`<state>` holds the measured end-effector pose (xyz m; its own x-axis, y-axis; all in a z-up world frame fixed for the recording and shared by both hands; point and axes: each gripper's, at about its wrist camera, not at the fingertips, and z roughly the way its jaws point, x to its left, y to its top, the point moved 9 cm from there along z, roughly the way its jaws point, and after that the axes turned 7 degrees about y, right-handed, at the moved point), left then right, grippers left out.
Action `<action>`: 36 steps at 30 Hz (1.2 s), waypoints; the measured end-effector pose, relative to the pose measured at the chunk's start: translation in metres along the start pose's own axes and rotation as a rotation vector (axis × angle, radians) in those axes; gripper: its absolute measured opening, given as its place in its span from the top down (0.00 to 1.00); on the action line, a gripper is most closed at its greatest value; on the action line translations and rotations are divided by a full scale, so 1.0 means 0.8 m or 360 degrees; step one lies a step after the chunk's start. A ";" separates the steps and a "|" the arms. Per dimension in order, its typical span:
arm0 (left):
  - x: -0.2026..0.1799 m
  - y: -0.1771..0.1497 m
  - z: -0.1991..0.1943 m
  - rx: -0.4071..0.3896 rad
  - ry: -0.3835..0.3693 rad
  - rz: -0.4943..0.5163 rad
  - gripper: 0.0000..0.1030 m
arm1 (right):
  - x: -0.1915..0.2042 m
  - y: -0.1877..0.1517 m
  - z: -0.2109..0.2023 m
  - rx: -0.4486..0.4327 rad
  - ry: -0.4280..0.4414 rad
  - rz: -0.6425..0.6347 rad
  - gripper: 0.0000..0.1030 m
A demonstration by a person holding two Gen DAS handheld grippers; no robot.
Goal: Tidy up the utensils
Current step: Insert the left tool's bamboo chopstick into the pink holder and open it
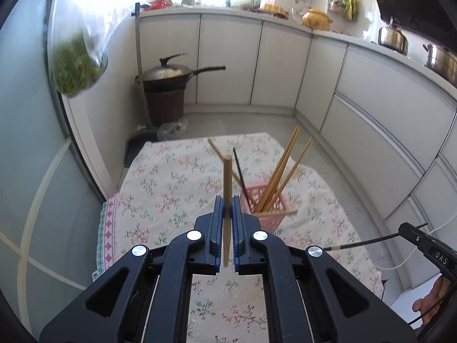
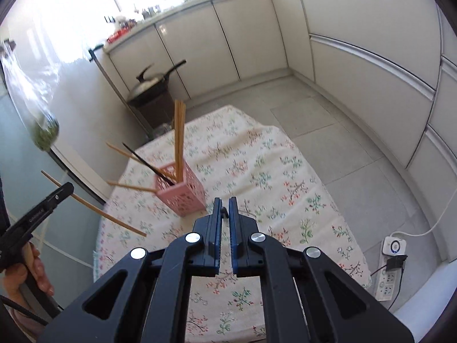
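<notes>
A: From the left wrist, we see our left tool (image 1: 227, 210) clamped on a wooden chopstick (image 1: 227, 188), which stands nearly upright and sticks out past the jaws both ways.

B: Right behind it sits the pink basket (image 1: 264, 214) on the flowered cloth (image 1: 160, 183) covering the tabletop. We count several wooden chopsticks (image 1: 281, 171) leaning in it and one black chopstick (image 1: 238, 170). The held stick and the tool hide the basket's left side.

A: Around us: a covered wok (image 1: 167, 75) on a brown bin, white cabinets (image 1: 228, 60), a blurred hanging bag of greens (image 1: 77, 65). At lower right a hand (image 1: 428, 305) and another tool's edge are cut off.

B: From the right wrist, our right tool (image 2: 225, 210) has its jaws drawn together with no chopstick between them; only a small dark nub shows in the gap.

A: The basket (image 2: 182, 197) stands just ahead and left on the cloth (image 2: 271, 171), sticks fanning out of it. At far left the left tool (image 2: 61, 190) carries its chopstick (image 2: 108, 214) tilted over the tabletop's edge.

B: A power strip (image 2: 390, 274) lies on the floor at right. The worktop clutter is too washed out to name.
</notes>
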<state>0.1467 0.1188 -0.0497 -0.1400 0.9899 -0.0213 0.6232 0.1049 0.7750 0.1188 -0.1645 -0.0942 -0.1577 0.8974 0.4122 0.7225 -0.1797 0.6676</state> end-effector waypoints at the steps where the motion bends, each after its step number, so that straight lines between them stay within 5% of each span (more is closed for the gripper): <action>1: -0.002 0.008 -0.002 -0.0016 -0.0006 -0.0009 0.95 | 0.001 0.005 -0.005 -0.0013 0.0013 0.0012 0.95; 11: -0.025 0.109 -0.026 -0.0220 -0.0061 -0.0050 0.95 | -0.007 0.036 -0.020 -0.0085 0.0106 0.0126 0.95; 17: -0.052 0.135 -0.003 -0.0232 -0.0075 -0.0036 0.95 | -0.010 0.040 -0.018 -0.0080 0.0140 0.0136 0.95; 25: -0.061 0.107 0.065 -0.0064 -0.0085 -0.0112 0.90 | -0.019 0.043 -0.019 -0.0093 0.0128 0.0140 0.95; 36: 0.014 0.063 0.003 -0.0149 -0.0052 -0.0324 0.83 | -0.006 0.056 -0.035 -0.0166 0.0139 0.0145 0.95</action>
<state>0.1784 0.1357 -0.0127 -0.2298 0.9520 -0.2024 0.5101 0.2949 0.8079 0.1330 -0.1881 -0.0492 -0.1557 0.8377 0.5234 0.6635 -0.3038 0.6837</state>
